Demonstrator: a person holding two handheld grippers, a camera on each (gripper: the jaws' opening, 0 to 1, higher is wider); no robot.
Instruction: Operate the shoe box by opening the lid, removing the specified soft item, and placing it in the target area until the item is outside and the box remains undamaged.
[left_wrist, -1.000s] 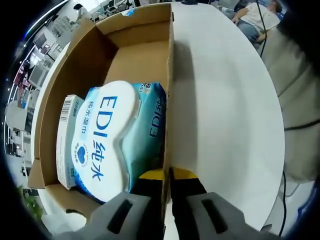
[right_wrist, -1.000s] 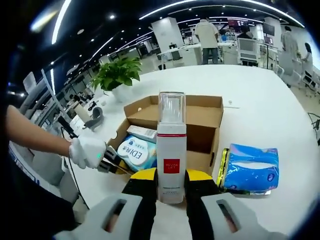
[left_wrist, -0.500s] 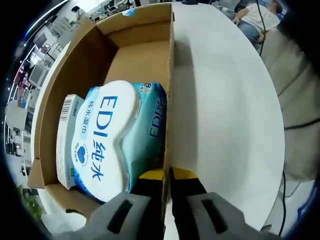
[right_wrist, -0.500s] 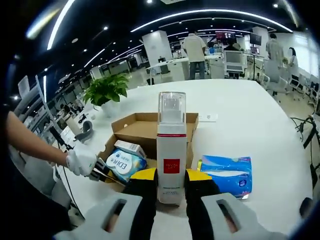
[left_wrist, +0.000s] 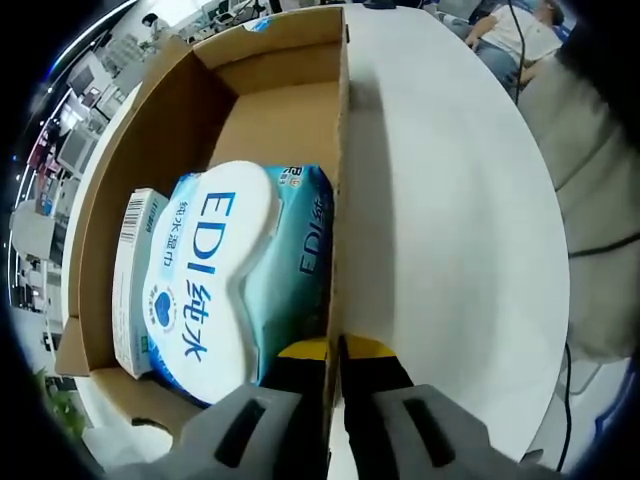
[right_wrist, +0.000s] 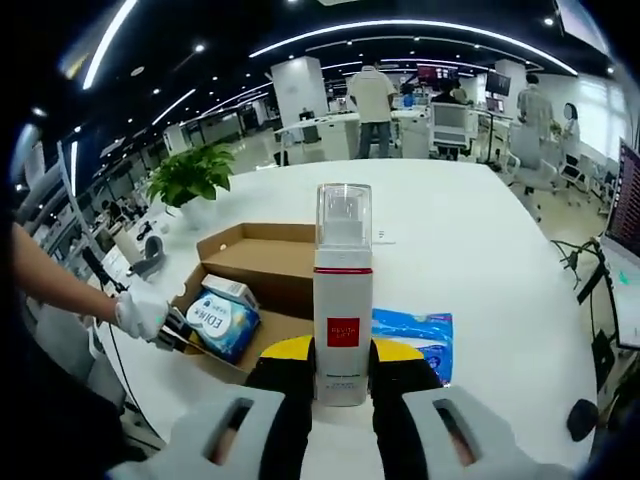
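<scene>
Blue pack (right_wrist: 415, 332) beside shoe box (right_wrist: 262, 262), plant (right_wrist: 188, 174) behind

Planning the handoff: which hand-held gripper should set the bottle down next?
Right. The right hand-held gripper already clamps the white bottle above the table; the left hand-held gripper is clamped on the box wall.

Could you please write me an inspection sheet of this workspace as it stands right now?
Surface: white table, bare around the box.
Job's things: open cardboard box holding EDI wipes pack and a small carton; white bottle out of the box.
Clutter: blue soft pack lying on the table beside the box.
Grippers: left gripper shut on the box wall; right gripper shut on the bottle, upright.
Cables: dark cables off the table's edge.
Surroundings: potted plant, office desks, people standing.
</scene>
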